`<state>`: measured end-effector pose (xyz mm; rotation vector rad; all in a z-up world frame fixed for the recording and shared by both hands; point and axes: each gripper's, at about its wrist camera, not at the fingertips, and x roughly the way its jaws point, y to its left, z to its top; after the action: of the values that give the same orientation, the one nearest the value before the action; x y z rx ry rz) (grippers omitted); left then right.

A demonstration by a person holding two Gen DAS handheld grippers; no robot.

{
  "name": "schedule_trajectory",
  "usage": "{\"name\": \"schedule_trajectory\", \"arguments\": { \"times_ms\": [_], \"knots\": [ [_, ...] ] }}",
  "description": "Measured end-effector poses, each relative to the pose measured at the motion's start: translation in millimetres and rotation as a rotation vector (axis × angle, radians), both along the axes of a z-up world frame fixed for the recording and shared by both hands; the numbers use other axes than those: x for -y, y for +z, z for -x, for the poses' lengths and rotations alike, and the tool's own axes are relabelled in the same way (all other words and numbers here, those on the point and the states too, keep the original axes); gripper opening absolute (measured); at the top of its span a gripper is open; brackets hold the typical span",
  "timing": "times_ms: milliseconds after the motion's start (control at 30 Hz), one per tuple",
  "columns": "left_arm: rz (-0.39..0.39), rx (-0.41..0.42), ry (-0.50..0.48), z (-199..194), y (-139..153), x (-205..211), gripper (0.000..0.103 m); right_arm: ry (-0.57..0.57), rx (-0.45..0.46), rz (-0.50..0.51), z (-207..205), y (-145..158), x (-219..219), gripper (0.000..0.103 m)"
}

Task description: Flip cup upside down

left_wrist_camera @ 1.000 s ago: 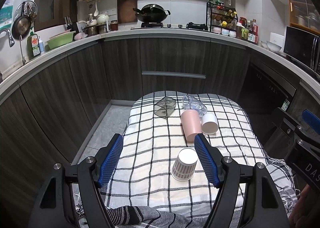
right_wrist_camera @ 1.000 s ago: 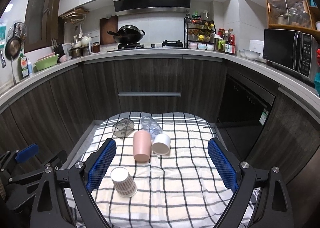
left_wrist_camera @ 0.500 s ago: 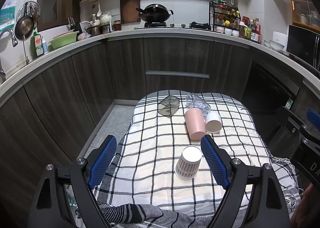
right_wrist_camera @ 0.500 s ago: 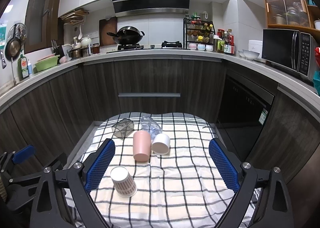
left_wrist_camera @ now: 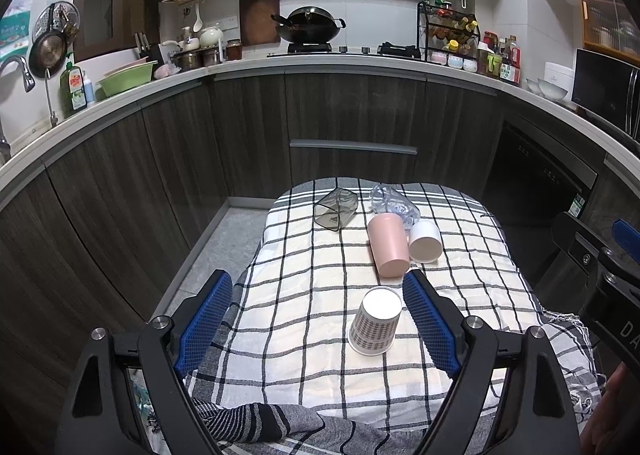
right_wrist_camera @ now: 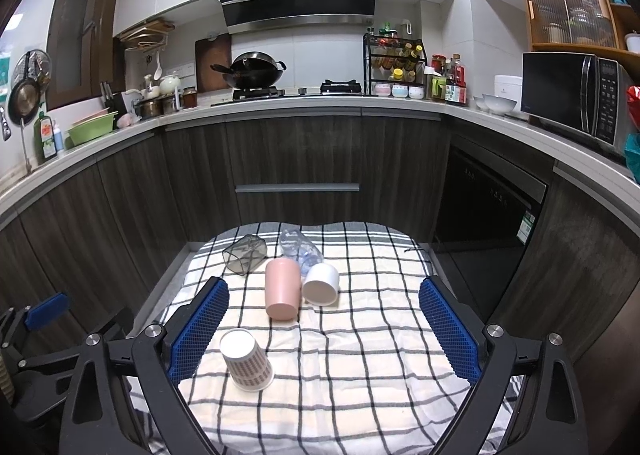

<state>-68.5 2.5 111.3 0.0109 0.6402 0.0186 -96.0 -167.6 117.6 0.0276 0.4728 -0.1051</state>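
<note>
A patterned paper cup [left_wrist_camera: 376, 321] stands upside down on the checked cloth [left_wrist_camera: 304, 295]; it also shows in the right wrist view [right_wrist_camera: 246, 361]. My left gripper [left_wrist_camera: 316, 329] is open and empty, held back over the near edge, with the cup just inside its right finger. My right gripper [right_wrist_camera: 322, 335] is open and empty above the cloth [right_wrist_camera: 360, 355], the paper cup close to its left finger. A pink cup [left_wrist_camera: 388, 245] and a white cup [left_wrist_camera: 425, 242] lie on their sides further back.
A dark clear cup [left_wrist_camera: 335, 210] and a clear printed glass [left_wrist_camera: 394, 204] lie on their sides at the cloth's far end. Dark cabinets [left_wrist_camera: 352, 127] and a counter curve around behind. A striped cloth [left_wrist_camera: 256, 423] is bunched at the near edge.
My left gripper has opened wider and drawn back from the paper cup, which stays upside down on the cloth. The right gripper has barely moved.
</note>
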Motion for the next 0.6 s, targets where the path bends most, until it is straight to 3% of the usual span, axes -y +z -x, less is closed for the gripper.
{"name": "schedule_trajectory", "arguments": {
  "times_ms": [600],
  "knots": [
    [0.008,-0.006,-0.009,3.1,-8.2,4.9,0.09,-0.001,-0.005,-0.006,-0.2,-4.3,0.7,0.096]
  ]
}}
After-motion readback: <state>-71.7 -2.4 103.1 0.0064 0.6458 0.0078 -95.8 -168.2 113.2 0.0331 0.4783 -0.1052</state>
